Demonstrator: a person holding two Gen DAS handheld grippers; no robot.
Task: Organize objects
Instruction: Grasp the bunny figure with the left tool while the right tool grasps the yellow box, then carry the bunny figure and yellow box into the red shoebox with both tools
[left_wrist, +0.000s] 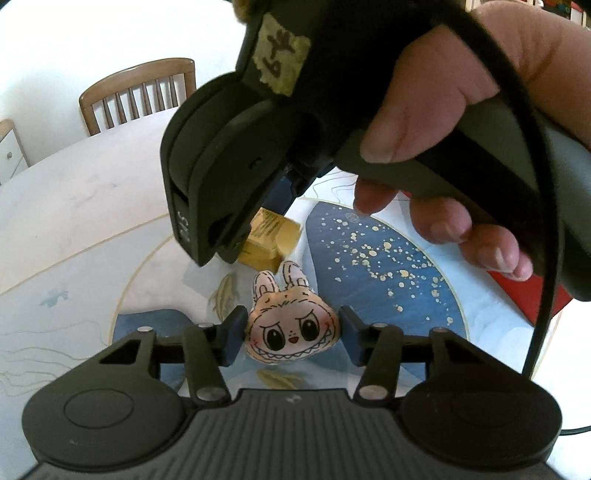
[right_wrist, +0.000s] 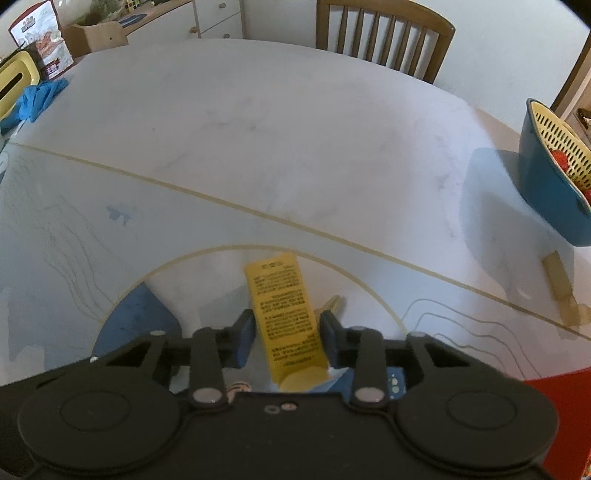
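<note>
A pink rabbit-eared monster plush (left_wrist: 291, 326) lies on the table mat between the pads of my left gripper (left_wrist: 291, 334); the left pad touches it and a small gap shows at the right pad. A yellow printed box (right_wrist: 286, 310) lies between the pads of my right gripper (right_wrist: 287, 334), which stand close on both sides of it. In the left wrist view the right gripper's body (left_wrist: 229, 155), held in a hand, hangs over the yellow box (left_wrist: 267, 238) just beyond the plush.
A blue bowl with a yellow colander (right_wrist: 554, 166) stands at the right. A wooden piece (right_wrist: 561, 288) lies near it. Blue cloth (right_wrist: 35, 98) and boxes sit at the far left. A wooden chair (right_wrist: 384, 37) stands behind the table. A red object (right_wrist: 557, 417) is at the lower right.
</note>
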